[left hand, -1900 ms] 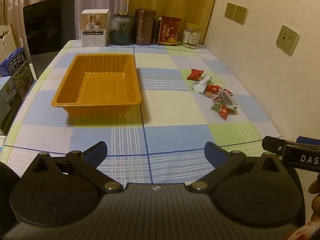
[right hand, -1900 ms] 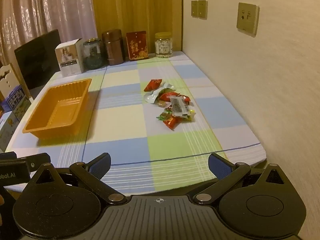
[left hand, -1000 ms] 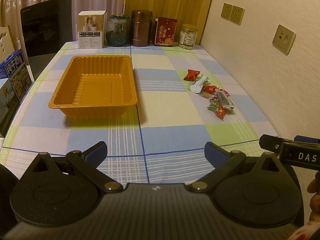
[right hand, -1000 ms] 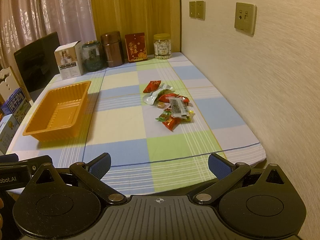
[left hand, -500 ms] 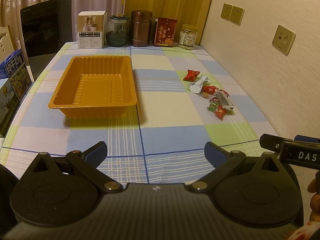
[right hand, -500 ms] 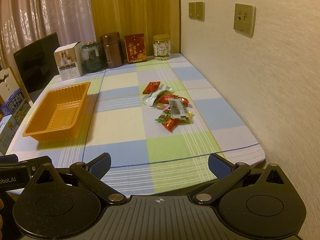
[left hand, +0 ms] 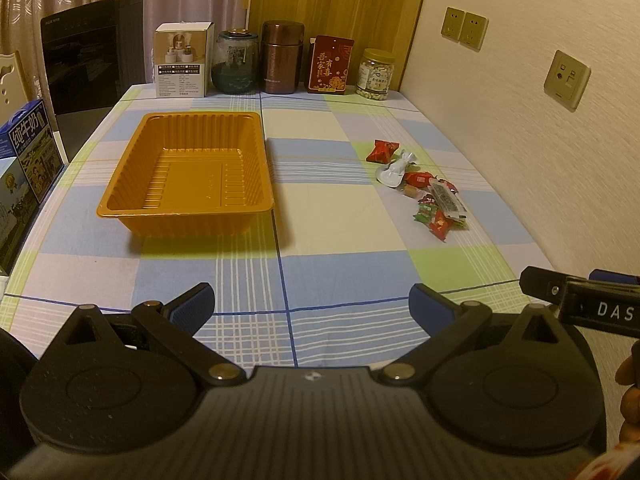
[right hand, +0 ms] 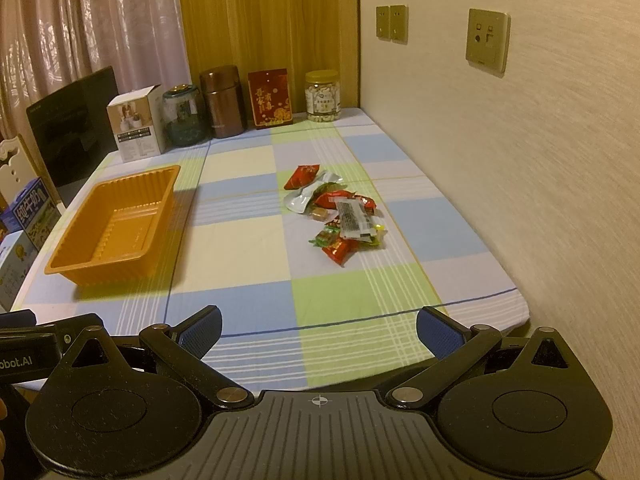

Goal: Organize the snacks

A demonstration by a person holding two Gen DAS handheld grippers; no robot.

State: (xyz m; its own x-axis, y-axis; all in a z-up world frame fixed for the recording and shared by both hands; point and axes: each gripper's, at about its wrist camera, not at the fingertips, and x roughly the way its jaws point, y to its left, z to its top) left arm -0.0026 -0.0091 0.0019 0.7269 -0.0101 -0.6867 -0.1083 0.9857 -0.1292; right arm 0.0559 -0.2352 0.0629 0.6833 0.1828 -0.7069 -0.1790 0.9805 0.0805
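Observation:
An empty orange plastic tray (left hand: 188, 168) sits on the left half of the checked tablecloth; it also shows in the right wrist view (right hand: 116, 224). A small pile of wrapped snacks (left hand: 428, 192) lies to its right near the wall, red, white and green wrappers; it also shows in the right wrist view (right hand: 340, 216). My left gripper (left hand: 312, 308) is open and empty above the table's near edge. My right gripper (right hand: 319, 330) is open and empty, also at the near edge, well short of the snacks.
A white box (left hand: 182, 60), a glass jar (left hand: 235, 62), a brown canister (left hand: 282, 62), a red box (left hand: 330, 65) and a nut jar (left hand: 376, 74) line the back edge. Milk cartons (left hand: 24, 160) stand at left. The wall (right hand: 540, 160) borders the table's right side.
Both grippers have drifted slightly; the views have shifted a little over two seconds. Nothing on the table has moved and both grippers stay open.

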